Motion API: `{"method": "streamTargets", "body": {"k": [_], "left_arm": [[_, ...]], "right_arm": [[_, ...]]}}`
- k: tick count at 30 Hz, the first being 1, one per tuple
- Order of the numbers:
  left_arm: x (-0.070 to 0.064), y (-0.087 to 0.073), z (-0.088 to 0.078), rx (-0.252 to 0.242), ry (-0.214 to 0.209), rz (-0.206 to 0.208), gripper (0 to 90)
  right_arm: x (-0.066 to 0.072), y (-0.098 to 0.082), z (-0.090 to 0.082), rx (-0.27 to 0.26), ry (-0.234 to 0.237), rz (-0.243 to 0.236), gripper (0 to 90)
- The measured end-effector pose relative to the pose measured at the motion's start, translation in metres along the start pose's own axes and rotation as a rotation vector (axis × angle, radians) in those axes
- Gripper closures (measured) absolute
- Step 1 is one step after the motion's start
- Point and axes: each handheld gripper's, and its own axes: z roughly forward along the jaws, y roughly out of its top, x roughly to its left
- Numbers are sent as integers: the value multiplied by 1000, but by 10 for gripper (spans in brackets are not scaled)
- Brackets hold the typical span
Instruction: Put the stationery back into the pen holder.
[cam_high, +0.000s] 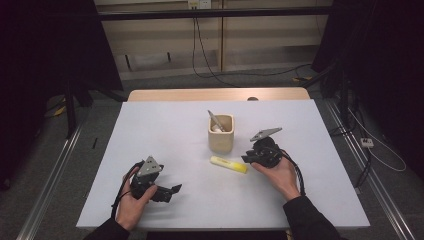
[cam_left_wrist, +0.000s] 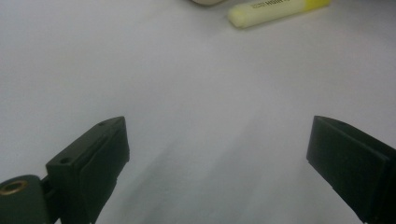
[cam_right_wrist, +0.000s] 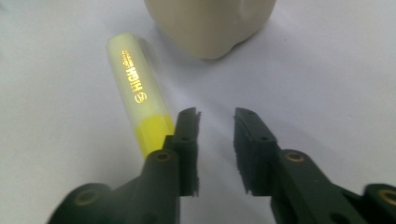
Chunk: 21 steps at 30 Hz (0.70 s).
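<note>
The yellow marker (cam_high: 228, 164) lies flat on the white table (cam_high: 165, 130), just in front of the cream cup (cam_high: 221, 134). The right gripper (cam_right_wrist: 215, 123) sits beside its near end, jaws a little apart and empty. It should slide over so the marker sits between them, then squeeze. The left gripper (cam_left_wrist: 219, 144) waits wide open. The marker reads "HIGH".

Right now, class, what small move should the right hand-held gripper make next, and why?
Probably shift the right hand-held gripper sideways over the yellow plastic highlighter and widen its jaws. They stand slightly apart with nothing between them, and the highlighter lies flat on the white table just beside one jaw, near the beige square cup.
</note>
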Motion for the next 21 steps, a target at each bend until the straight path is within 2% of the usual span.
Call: {"method": "streamTargets", "body": {"k": [6, 13, 15, 21], "left_arm": [[0, 0, 0, 1, 0, 1, 58], [0, 0, 0, -3, -3, -4, 58], [0, 0, 0, -3, -2, -2, 58], [0, 0, 0, -2, 0, -3, 58]], "right_arm": [[-1, 2, -2, -5, 17, 9, 410], [4, 6, -2, 14, 25, -17, 184], [6, 7, -1, 26, 17, -23, 155], [15, 10, 3, 43, 46, -54, 131]]}}
